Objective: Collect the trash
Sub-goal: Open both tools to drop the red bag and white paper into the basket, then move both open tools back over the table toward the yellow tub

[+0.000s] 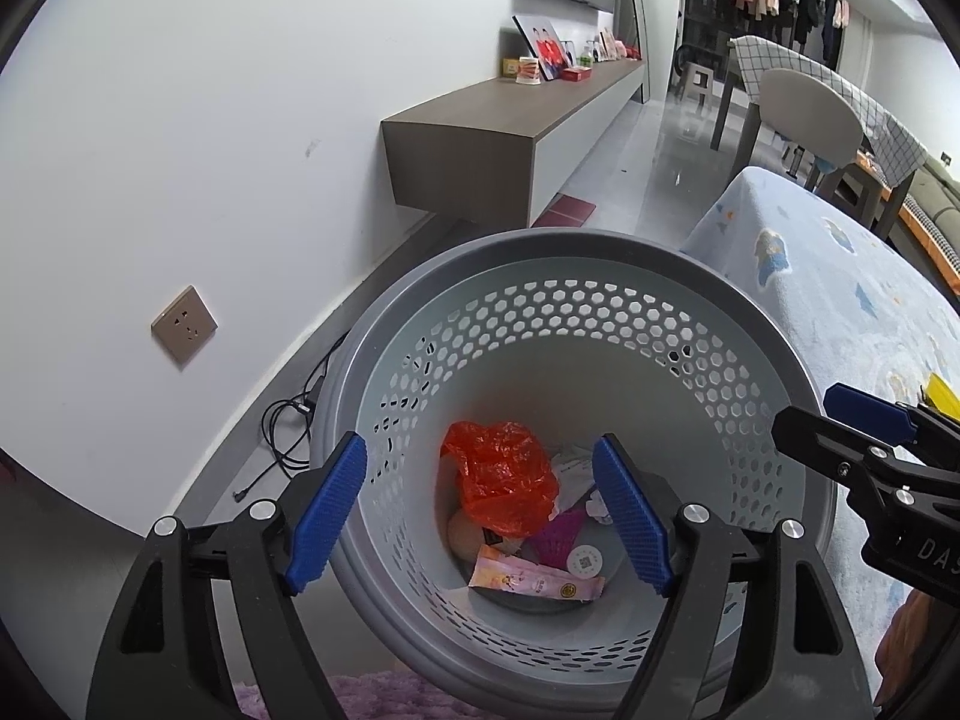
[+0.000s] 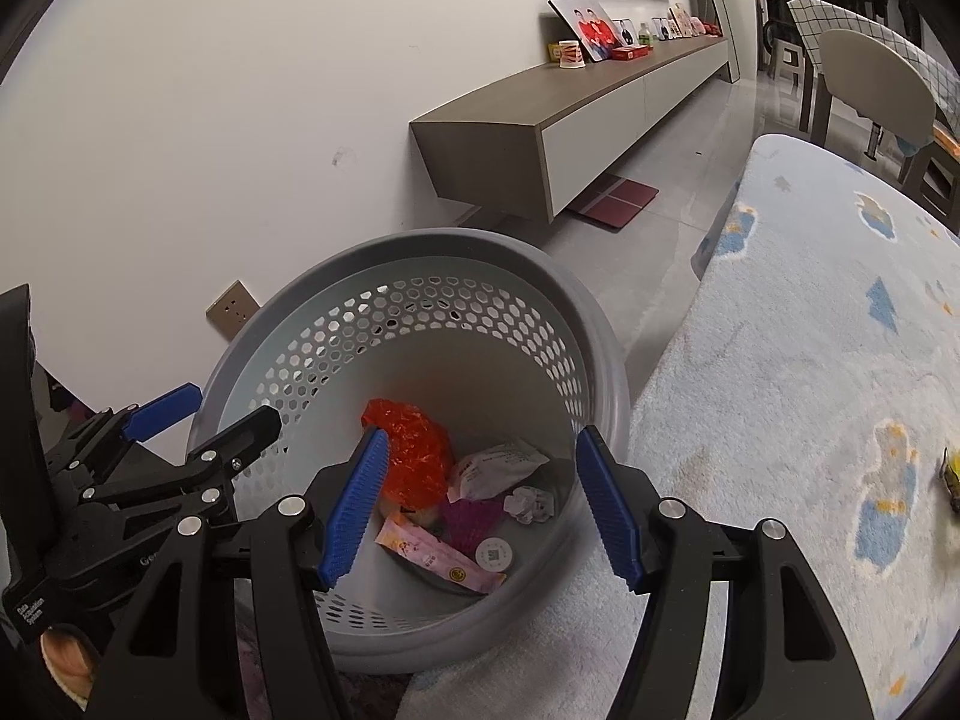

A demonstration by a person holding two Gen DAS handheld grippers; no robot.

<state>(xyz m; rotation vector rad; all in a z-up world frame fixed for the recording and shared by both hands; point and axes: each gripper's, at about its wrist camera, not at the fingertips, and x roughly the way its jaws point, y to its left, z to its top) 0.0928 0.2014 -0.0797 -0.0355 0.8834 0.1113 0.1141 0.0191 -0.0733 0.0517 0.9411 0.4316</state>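
A grey perforated waste basket (image 1: 570, 240) (image 2: 456, 240) stands on the floor by the wall. In its bottom lie a red plastic bag (image 1: 504, 474) (image 2: 414, 450), a pink wrapper (image 1: 534, 579) (image 2: 438, 558), a white packet (image 2: 498, 468) and crumpled paper (image 2: 528, 504). My left gripper (image 1: 480, 441) (image 2: 234, 405) hovers open above the basket's mouth, nothing between its blue pads. Beside it, my right gripper (image 2: 483, 433) (image 1: 807, 411) is also open and empty over the rim. A yellowish scrap (image 2: 951, 480) lies on the rug at the far right.
A pale blue patterned rug (image 2: 810, 360) reaches the basket's right side. A floating cabinet (image 1: 480, 138) runs along the wall, with a red mat (image 2: 618, 201) beneath it. A wall socket (image 1: 183, 324) and a black cable (image 1: 294, 420) are left of the basket. A chair (image 1: 804, 114) stands beyond.
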